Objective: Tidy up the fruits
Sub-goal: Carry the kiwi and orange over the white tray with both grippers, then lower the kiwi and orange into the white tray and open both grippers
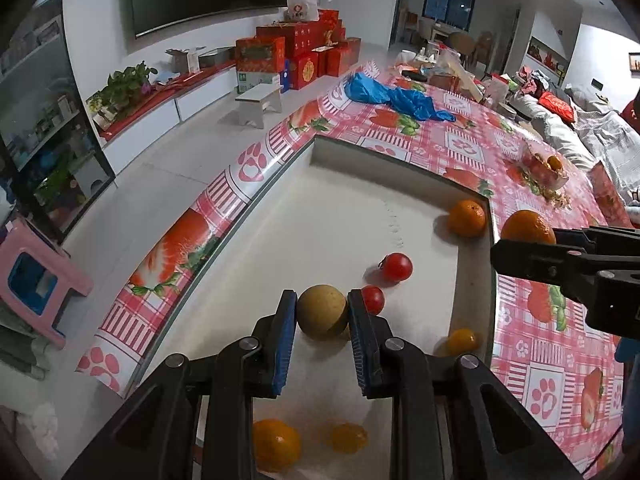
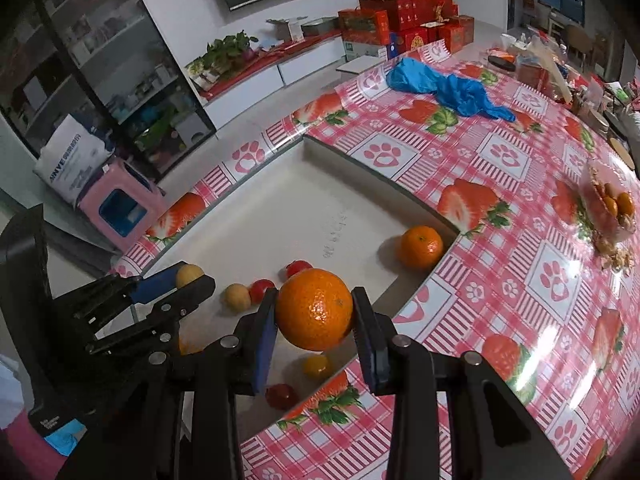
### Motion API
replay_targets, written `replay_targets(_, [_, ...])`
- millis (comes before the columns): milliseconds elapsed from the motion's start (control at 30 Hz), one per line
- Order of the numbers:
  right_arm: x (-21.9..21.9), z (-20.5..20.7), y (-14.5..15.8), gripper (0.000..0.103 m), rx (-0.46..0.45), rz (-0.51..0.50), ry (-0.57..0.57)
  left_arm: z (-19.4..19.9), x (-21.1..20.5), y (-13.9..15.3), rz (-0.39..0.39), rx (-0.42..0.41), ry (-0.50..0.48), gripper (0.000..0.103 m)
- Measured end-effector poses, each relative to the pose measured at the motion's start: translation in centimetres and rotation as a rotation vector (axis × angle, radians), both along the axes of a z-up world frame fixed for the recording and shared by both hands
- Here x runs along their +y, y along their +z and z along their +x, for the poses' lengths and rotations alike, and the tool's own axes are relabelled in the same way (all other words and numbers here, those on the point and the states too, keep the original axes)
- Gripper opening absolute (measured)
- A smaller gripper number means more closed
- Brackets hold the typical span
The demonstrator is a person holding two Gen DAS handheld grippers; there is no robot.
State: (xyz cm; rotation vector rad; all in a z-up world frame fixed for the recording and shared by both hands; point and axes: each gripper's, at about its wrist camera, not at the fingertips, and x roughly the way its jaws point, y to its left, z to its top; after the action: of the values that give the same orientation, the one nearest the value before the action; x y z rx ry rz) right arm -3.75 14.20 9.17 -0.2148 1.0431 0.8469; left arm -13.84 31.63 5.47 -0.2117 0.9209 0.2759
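My left gripper [image 1: 322,312] is shut on a round tan-yellow fruit [image 1: 322,311] and holds it over the white tray [image 1: 336,216]; it also shows at the left of the right wrist view [image 2: 190,276]. My right gripper [image 2: 314,316] is shut on a large orange [image 2: 314,309], held above the tray's near right edge; it shows in the left wrist view [image 1: 528,227]. In the tray lie an orange [image 1: 466,218] in the far right corner, two red tomatoes [image 1: 396,267] [image 1: 373,299], small yellow fruits [image 1: 462,341] and another orange [image 1: 275,444].
The table carries a pink strawberry-pattern cloth [image 2: 500,280]. A blue plastic bag [image 2: 448,88] lies at its far side. A clear bowl of small oranges and nuts [image 2: 610,204] stands at the right. A pink stool [image 2: 120,204] stands on the floor left.
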Motion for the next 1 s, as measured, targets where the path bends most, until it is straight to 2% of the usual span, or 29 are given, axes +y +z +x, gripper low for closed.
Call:
replay_targets(500, [0.5,0.1,-2.2,0.039,0.036,-0.033,0.006,0.5,-0.1,-1.3,-0.002,0.029,-0.001,0.027])
replay_targets(733, [1.0,0.3,-3.8,0.040,0.062,-0.079,0.010,0.8,-0.4,-1.9,0.015,0.041,-0.003,0.027])
replay_targets(833, [0.9,0.3,-4.0,0.046,0.063,-0.081,0.002,1.0,-0.5,-1.8,0.019,0.043,-0.005,0.027])
replay_targets(900, [0.7,0.2,-3.6,0.061,0.051,-0.070,-0.001,1.0,-0.7,-1.8,0.021,0.047,-0.014,0.028])
replay_targets(967, [0.6,0.1,-3.0,0.068,0.031,-0.070,-0.006,1.0,-0.9,-1.8,0.041,0.053,-0.013,0.050])
replay_targets(1000, [0.5,0.0,-2.8,0.070,0.023,-0.070,-0.006,0.9,-0.9,-1.8,0.051,0.049,-0.006,0.075])
